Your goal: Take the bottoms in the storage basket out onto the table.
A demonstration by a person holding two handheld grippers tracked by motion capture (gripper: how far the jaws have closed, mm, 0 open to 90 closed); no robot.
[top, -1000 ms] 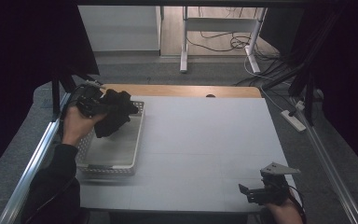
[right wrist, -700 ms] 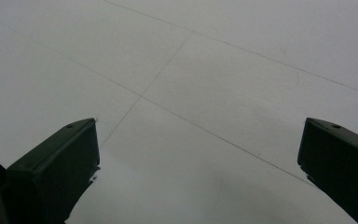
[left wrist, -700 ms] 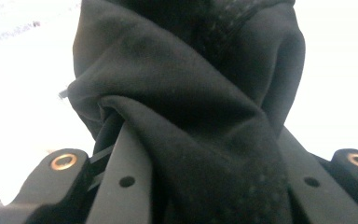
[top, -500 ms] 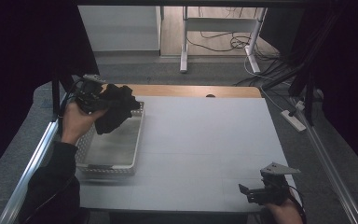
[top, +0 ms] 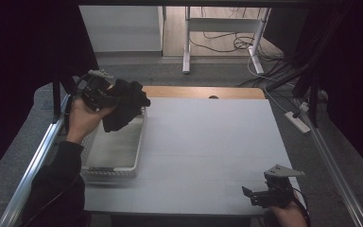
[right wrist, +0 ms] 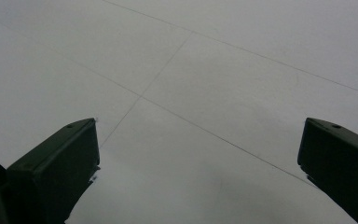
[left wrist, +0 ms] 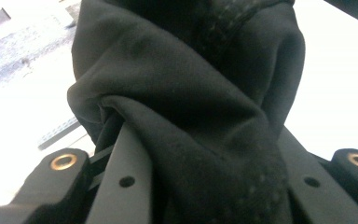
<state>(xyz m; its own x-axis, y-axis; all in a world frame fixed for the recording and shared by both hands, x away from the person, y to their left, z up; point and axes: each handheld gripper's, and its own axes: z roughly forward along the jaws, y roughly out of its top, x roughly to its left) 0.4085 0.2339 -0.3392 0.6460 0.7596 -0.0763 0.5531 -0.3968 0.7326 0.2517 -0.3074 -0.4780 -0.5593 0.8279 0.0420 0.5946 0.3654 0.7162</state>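
Observation:
A bunched black cloth hangs in the air over the far end of a pale tray at the table's left side. My left gripper, held in a hand with a dark sleeve, is shut on it. In the left gripper view the cloth bulges between and over both black fingers. My right gripper rests low at the table's near right corner, pointing left. Its jaws stand wide apart with nothing between them, and bare white table lies under the right gripper.
The white table has a wooden strip along its far edge and metal rails down both sides. Dark curtains flank it. A power strip lies on the floor to the right, with desk legs and cables beyond the table.
My left hand has lifted the black cloth higher above the tray and a little toward the far edge. The right gripper has stayed where it was.

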